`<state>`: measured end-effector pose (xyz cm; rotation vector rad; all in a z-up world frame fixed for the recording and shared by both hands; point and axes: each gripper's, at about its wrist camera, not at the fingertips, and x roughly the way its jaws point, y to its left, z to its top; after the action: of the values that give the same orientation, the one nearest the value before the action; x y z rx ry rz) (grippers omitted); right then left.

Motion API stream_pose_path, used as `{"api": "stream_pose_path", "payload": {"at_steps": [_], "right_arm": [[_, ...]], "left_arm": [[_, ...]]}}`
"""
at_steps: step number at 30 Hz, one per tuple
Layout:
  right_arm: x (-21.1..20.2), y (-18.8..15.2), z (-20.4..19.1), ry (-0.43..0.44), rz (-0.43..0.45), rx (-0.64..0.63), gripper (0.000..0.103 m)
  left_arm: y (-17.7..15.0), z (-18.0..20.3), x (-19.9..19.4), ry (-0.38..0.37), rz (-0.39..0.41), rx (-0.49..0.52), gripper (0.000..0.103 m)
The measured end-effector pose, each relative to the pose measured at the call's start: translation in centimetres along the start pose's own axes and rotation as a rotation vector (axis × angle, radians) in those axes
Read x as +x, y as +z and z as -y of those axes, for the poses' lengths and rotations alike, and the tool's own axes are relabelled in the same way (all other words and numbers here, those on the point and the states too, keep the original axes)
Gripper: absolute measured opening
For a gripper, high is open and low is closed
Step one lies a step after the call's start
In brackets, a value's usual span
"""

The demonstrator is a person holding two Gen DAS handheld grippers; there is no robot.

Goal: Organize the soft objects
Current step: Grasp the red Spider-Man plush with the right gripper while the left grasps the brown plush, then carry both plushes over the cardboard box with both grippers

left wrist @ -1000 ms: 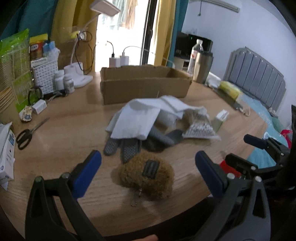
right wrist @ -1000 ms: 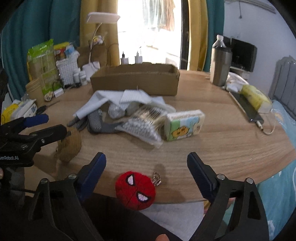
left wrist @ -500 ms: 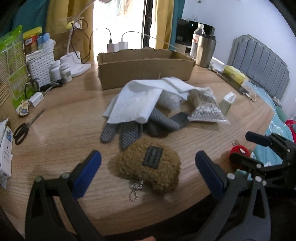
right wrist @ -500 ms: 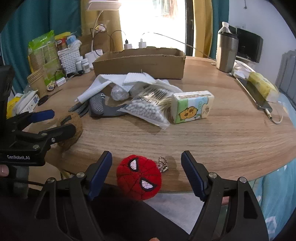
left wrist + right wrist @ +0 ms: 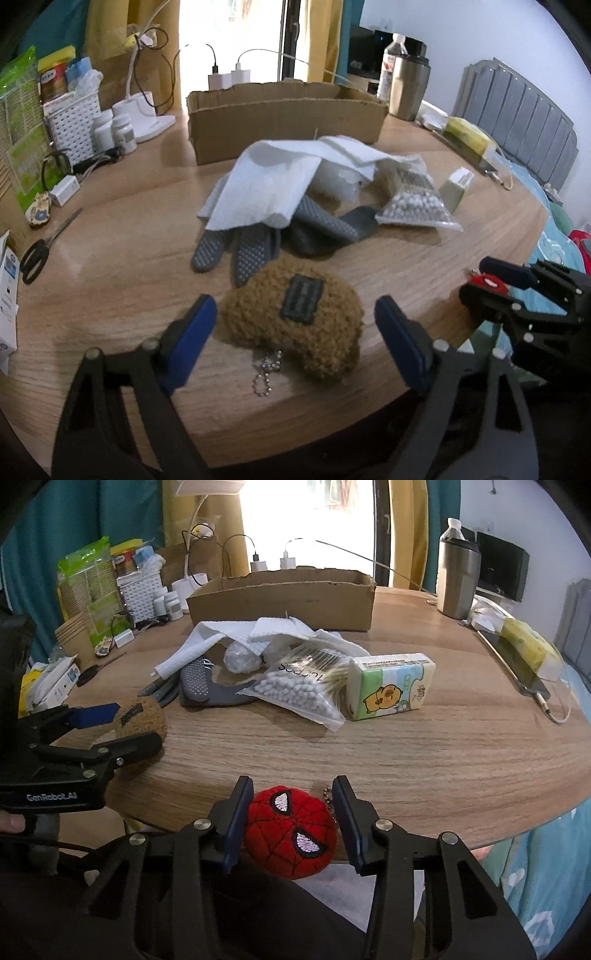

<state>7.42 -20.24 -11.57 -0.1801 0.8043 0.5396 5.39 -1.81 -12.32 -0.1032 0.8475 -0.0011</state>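
Note:
A brown fuzzy plush pouch (image 5: pixel 295 314) with a bead chain lies at the round table's near edge. My left gripper (image 5: pixel 295 332) is open, one finger on each side of it, not touching. A red spider-face plush ball (image 5: pixel 291 829) sits at the table's front edge. My right gripper (image 5: pixel 293 812) has closed in on it, pads at both sides of it. In the middle lie a white cloth (image 5: pixel 273 177), grey dotted gloves (image 5: pixel 251 247), a cotton-swab bag (image 5: pixel 299 690) and a tissue pack (image 5: pixel 391 685). An open cardboard box (image 5: pixel 288 114) stands behind.
Scissors (image 5: pixel 37 254), a white basket (image 5: pixel 74 122), pill bottles (image 5: pixel 114 129) and a lamp base stand at the left. A steel tumbler (image 5: pixel 458 583) and a phone with yellow pack (image 5: pixel 521 650) lie at the right. The table edge (image 5: pixel 480 834) is just ahead of both grippers.
Both grippers have moved forward over the table edge. The right jaws have narrowed onto the red plush ball. The left jaws have narrowed somewhat around the brown pouch.

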Motion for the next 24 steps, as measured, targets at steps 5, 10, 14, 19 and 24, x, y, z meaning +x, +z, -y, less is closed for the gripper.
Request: {"api": "stream_pose_path", "payload": {"at_steps": [5,10,14,19,24], "right_arm": [[0.0,0.1,-0.1,0.005,0.006,-0.007,0.046],[-0.4,0.4,-0.2,0.007,0.021,-0.016,0.045],[-0.7,0.8,-0.4,0.008,0.037,-0.027,0.045],[-1.1,1.4,-0.5,0.006,0.053,-0.047,0.045],[-1.7,3.1,-0.3,-0.003,0.096,-0.062,0.045]], "left_arm": [[-0.1,0.1,0.3,-0.003,-0.017,0.005,0.07],[-0.2,0.2,-0.1,-0.019,-0.008,0.009,0.065],[0.0,0.1,-0.7,-0.032,0.012,0.007,0.065],[0.5,0.3,-2.0,-0.057,0.056,0.018,0.065],[1.2,0.4,-2.7,-0.073,0.089,0.021,0.065]]}}
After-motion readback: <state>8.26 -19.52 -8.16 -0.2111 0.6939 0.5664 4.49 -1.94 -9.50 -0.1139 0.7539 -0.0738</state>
